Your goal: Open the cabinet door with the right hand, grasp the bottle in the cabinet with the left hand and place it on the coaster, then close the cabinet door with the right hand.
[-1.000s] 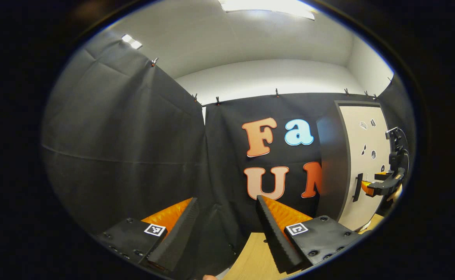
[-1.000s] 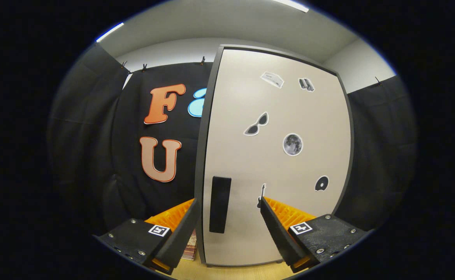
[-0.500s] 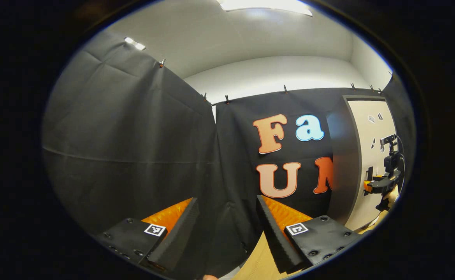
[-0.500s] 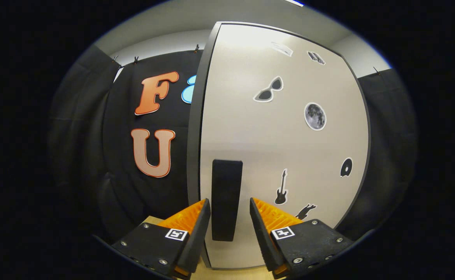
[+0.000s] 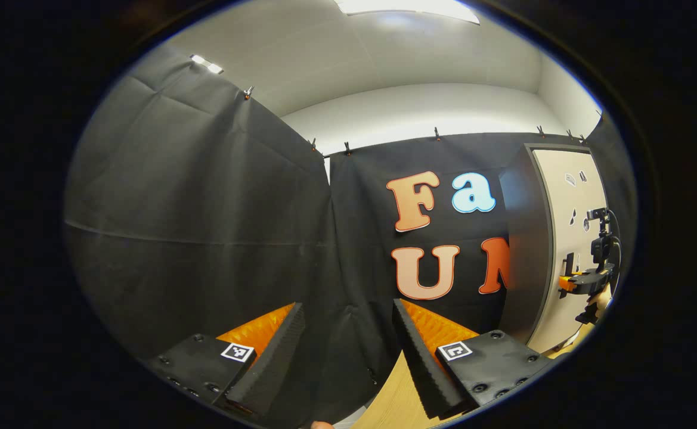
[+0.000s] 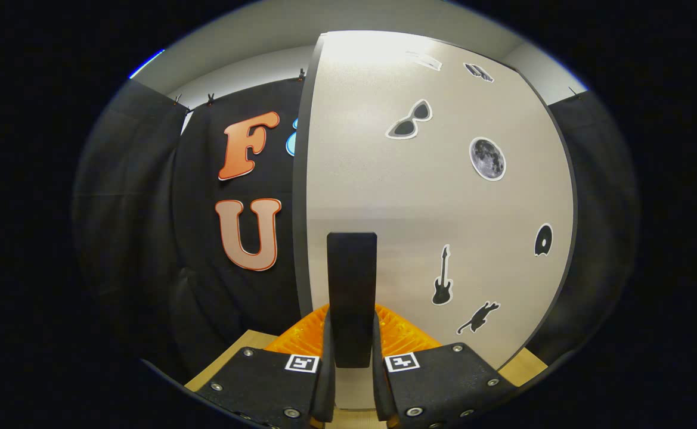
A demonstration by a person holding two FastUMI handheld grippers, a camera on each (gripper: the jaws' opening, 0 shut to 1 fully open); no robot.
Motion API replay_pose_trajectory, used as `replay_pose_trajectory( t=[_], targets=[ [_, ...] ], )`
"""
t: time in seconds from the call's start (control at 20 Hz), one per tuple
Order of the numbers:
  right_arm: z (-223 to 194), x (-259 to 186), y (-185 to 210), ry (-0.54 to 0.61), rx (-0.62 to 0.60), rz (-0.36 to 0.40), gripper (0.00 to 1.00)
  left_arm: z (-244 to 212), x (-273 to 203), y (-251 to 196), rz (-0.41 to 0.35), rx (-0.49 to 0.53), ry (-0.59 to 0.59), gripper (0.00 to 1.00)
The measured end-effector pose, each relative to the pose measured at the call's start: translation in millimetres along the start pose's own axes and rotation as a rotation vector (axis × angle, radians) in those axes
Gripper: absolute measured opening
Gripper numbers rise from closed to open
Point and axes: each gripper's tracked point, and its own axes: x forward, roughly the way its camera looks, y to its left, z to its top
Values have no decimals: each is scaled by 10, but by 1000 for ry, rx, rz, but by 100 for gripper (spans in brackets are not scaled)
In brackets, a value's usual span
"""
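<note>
In the right gripper view, the right gripper [image 6: 351, 357] has its two fingers closed against the sides of the black handle [image 6: 352, 286], which stands upright near the left edge of the pale cabinet door [image 6: 420, 202]. The door sits flush in its dark frame, so the bottle behind it is hidden, and no coaster can be made out. A strip of wooden table [image 6: 229, 357] shows below the door.

In the left gripper view, the left gripper [image 5: 345, 351] has its fingers spread apart with nothing between them, facing the black cloth wall, well apart from the cabinet. Far right there, the right gripper [image 5: 575, 281] meets the handle, small and partly cut off.
</note>
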Motion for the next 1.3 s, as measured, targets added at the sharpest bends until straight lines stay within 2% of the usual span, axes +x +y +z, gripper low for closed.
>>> replay_pose_trajectory(
  t=[0.15,0.2,0.35,0.5,0.6,0.8,0.85,0.95,1.2,1.3],
  targets=[
    [-27,-202,21,13,6,28,26,26,-91,-11,-4,7,-4,94],
    [-5,-331,-20,14,16,30,23,44,-106,-28,-4,9,-8,94],
    [-20,-718,-130,1,14,16,23,76,-136,-22,-8,5,-15,94],
    [-62,-1179,-359,-7,15,17,26,47,-149,-26,-8,6,-12,94],
    [-108,-1438,-499,3,15,11,23,44,-154,-30,-8,6,-12,94],
    [-141,-1799,-752,-8,12,-32,22,43,-149,-156,-36,-1,-10,94],
    [-136,-1885,-821,-10,11,-42,22,37,-124,-214,-45,-2,-8,96],
    [-147,-2053,-946,-12,22,-64,22,21,-87,-312,-63,-2,-4,94],
    [-154,-2286,-1223,-24,24,-133,19,-33,-2,-589,-126,-21,3,94],
    [-157,-2386,-1341,-24,22,-160,16,-44,24,-751,-160,-35,7,99]
  ],
)
